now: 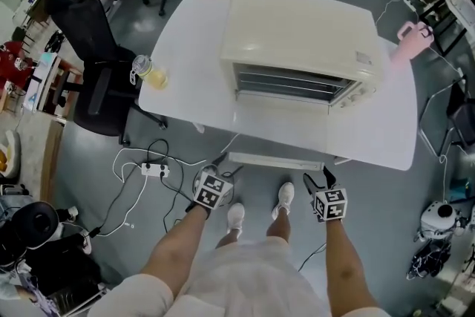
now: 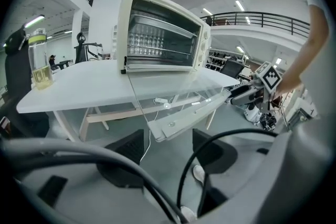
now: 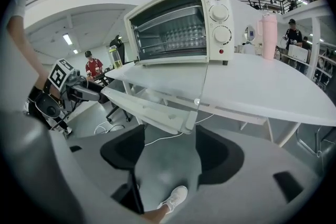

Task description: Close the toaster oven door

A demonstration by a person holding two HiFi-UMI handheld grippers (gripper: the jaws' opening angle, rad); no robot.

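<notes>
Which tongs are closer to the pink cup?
Right. The right tongs are near the right end of the open door, the side where the cup stands; the left tongs are near its left end, farther away.

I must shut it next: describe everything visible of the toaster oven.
The toaster oven is a cream box upright on the white table. Three knobs run down its right front; wire racks show inside. Its glass door lies open, flat, reaching past the table's edge, pale handle outermost. Nothing else touches it.
</notes>
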